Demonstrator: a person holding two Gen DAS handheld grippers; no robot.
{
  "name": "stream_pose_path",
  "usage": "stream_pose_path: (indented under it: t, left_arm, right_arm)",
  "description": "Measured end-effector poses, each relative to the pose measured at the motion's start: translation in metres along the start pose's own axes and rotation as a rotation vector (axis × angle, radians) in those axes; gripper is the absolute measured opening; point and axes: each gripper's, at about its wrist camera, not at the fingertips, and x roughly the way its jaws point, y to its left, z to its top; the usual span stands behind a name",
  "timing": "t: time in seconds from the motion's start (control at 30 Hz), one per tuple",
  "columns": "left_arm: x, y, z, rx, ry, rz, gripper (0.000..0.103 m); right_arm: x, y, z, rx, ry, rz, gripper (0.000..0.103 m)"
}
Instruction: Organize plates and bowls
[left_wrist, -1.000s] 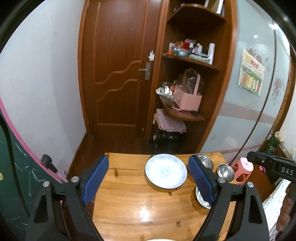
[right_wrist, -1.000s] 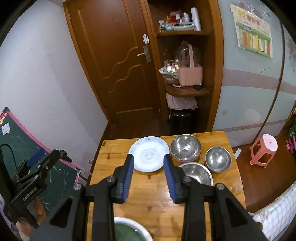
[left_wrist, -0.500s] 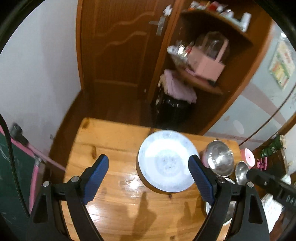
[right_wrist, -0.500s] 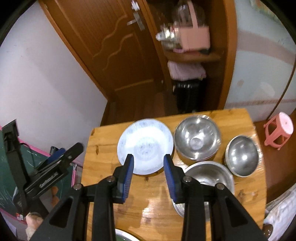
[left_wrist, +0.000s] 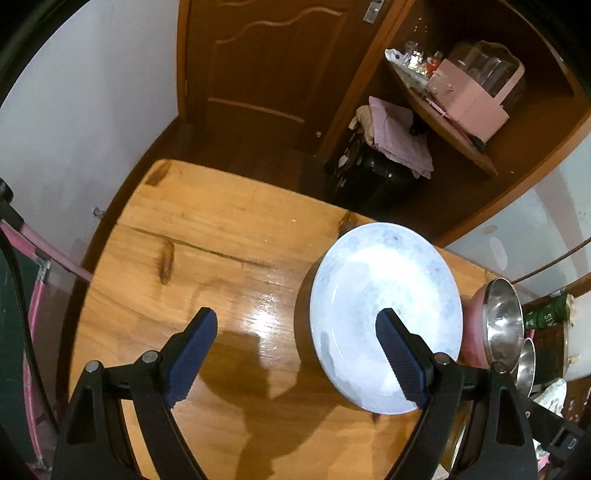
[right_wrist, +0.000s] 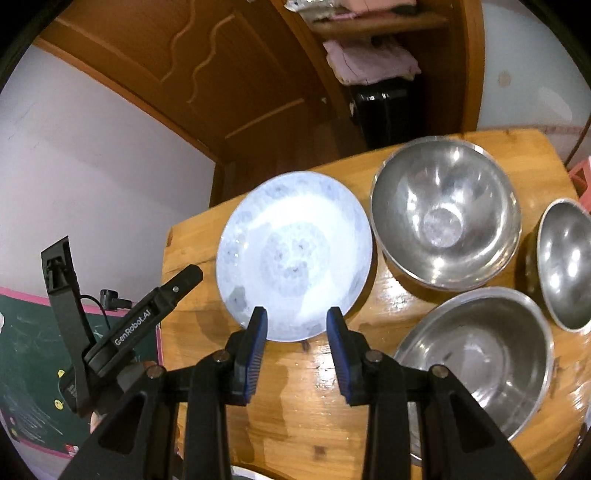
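A pale blue-white plate (right_wrist: 295, 254) lies on the wooden table (right_wrist: 295, 406), towards its far edge. Three steel bowls sit to its right: a large one (right_wrist: 443, 214), a wide one (right_wrist: 476, 354) nearer me, and a small one (right_wrist: 567, 262) at the right edge. My right gripper (right_wrist: 296, 325) hovers over the plate's near rim, jaws partly apart with nothing between them. My left gripper (left_wrist: 297, 347) stands wide open above bare wood, its right finger (left_wrist: 399, 354) over the plate (left_wrist: 384, 314). Two of the bowls (left_wrist: 504, 321) show at the right edge of the left wrist view.
Behind the table stand a brown door (left_wrist: 266, 66), a corner shelf with a pink basket (left_wrist: 469, 99) and a black bin (left_wrist: 369, 177) topped with cloth. A green chalkboard (right_wrist: 33, 369) leans at the left. The white rim of another dish (right_wrist: 243, 472) shows at the near edge.
Both grippers have come down towards the table and tipped further downward. The plate and bowls look larger and closer. The jaws of both have kept their width.
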Motion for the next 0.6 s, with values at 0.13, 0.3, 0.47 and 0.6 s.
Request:
stream_pose_path:
  t: [0.13, 0.3, 0.47, 0.6]
  left_arm:
    - [0.011, -0.001, 0.001, -0.007, 0.003, -0.008, 0.087]
    - [0.022, -0.009, 0.001, 0.002, 0.008, -0.008, 0.085]
    - [0.03, -0.016, 0.003, 0.024, 0.005, -0.004, 0.081]
    - [0.038, -0.017, 0.004, 0.024, 0.013, -0.002, 0.074]
  right_arm:
    - [0.007, -0.006, 0.003, 0.018, 0.014, -0.032, 0.033]
    - [0.018, -0.011, 0.01, 0.027, 0.031, -0.095, 0.033]
    - [0.032, -0.021, 0.017, 0.062, 0.044, -0.13, 0.033]
    - [0.042, -0.028, 0.018, 0.089, 0.054, -0.143, 0.033]
